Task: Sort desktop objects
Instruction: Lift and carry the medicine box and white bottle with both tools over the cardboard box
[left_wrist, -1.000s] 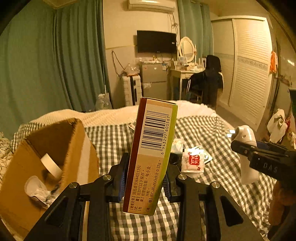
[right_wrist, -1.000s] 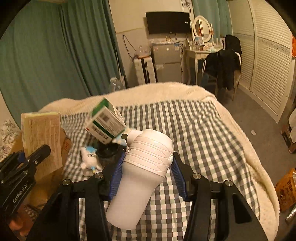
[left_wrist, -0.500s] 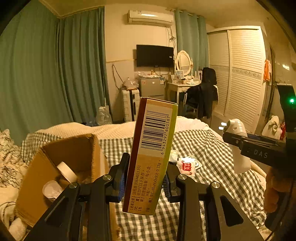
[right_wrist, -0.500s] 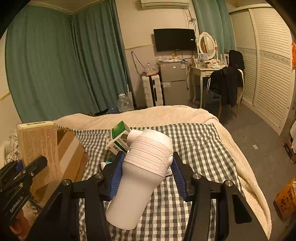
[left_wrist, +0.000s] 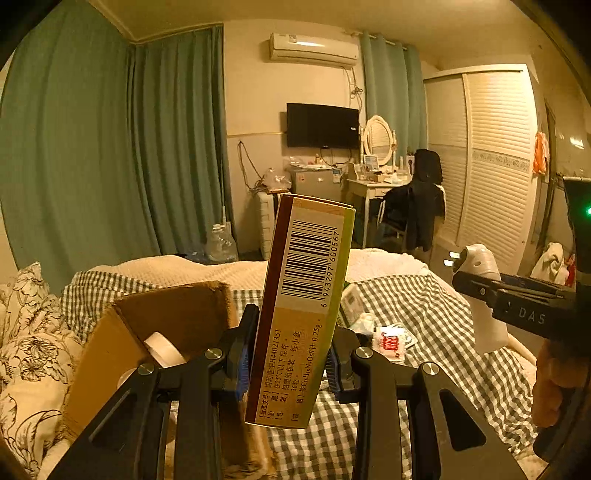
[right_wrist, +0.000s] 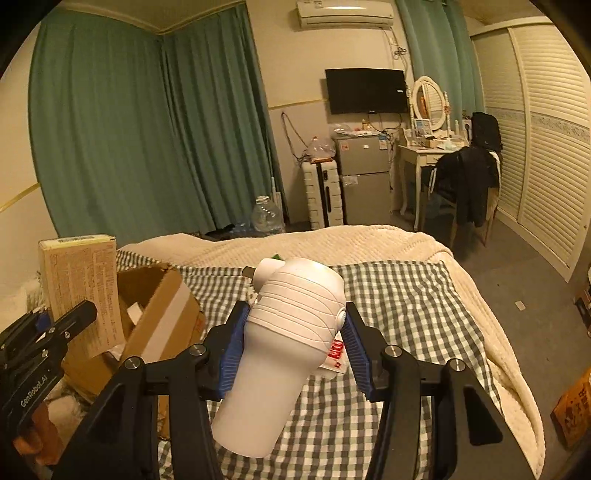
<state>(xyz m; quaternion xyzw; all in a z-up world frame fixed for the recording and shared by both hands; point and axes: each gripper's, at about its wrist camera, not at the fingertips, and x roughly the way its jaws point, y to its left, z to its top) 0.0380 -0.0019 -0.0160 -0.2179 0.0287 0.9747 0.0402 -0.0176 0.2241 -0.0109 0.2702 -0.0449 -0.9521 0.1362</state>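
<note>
My left gripper (left_wrist: 291, 354) is shut on a tall medicine box (left_wrist: 303, 306) with a barcode, held upright above the bed. The same box (right_wrist: 83, 288) shows at the left of the right wrist view, over a cardboard box (right_wrist: 159, 317). That open cardboard box (left_wrist: 155, 332) lies just left of my left gripper and holds a roll of tape (left_wrist: 164, 349). My right gripper (right_wrist: 291, 343) is shut on a white plug-in device (right_wrist: 288, 343) with prongs at its top. In the left wrist view the device (left_wrist: 482, 288) hangs at the right.
A checked cloth (right_wrist: 406, 295) covers the bed, with a red-and-white packet (left_wrist: 389, 341) and a green-and-white box (left_wrist: 351, 299) lying on it. Floral pillows (left_wrist: 26, 350) sit at the left. Beyond the bed stand a fridge (right_wrist: 364, 177), a dressing table (right_wrist: 424, 151) and a chair.
Both grippers have risen with their loads, so more of the room's ceiling and walls shows. The cardboard box has shifted lower and nearer in both views. Neither grip has changed.
</note>
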